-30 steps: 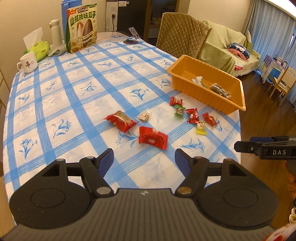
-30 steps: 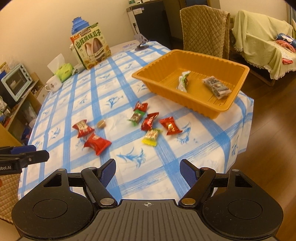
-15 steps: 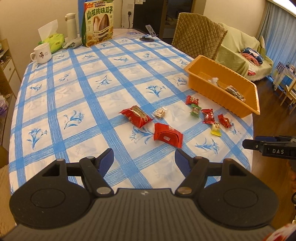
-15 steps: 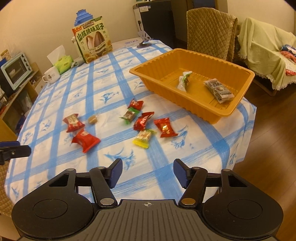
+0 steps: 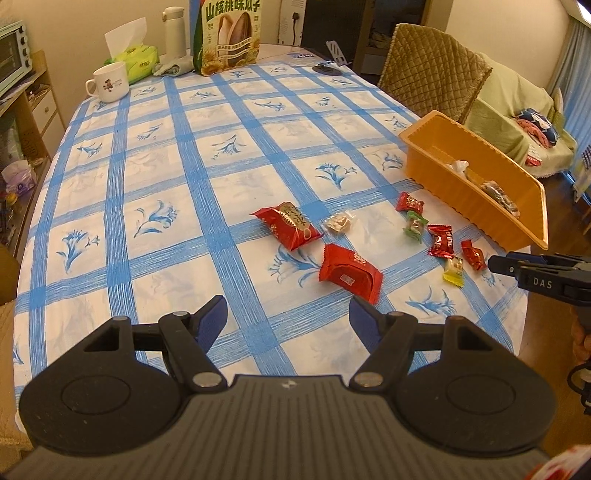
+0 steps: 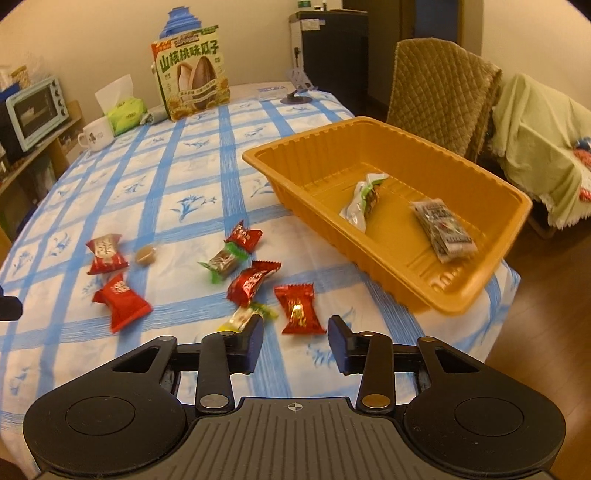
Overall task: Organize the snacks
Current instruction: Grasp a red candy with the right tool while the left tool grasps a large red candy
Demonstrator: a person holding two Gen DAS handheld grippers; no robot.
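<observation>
Several wrapped snacks lie on the blue-checked tablecloth: two larger red packs (image 5: 349,272) (image 5: 290,224), a small beige candy (image 5: 339,222), and small red, green and yellow candies (image 6: 251,278). An orange tray (image 6: 476,280) at the right table edge holds two packets (image 6: 364,201) (image 6: 443,229). My left gripper (image 5: 287,317) is open and empty, just short of the nearer red pack. My right gripper (image 6: 295,341) is open and empty, just short of a small red candy (image 6: 299,308). The right gripper's finger (image 5: 535,271) shows in the left wrist view.
At the table's far end stand a sunflower-seed bag (image 5: 226,35), a white mug (image 5: 109,82), a tissue pack (image 5: 135,61) and a white flask (image 5: 174,31). A quilted chair (image 6: 443,92) and a covered sofa (image 6: 543,140) are behind the tray. The table edge is close on the right.
Both grippers have moved forward and lower toward the snacks. The right gripper's fingers have come closer together but stay open. The snacks have not moved.
</observation>
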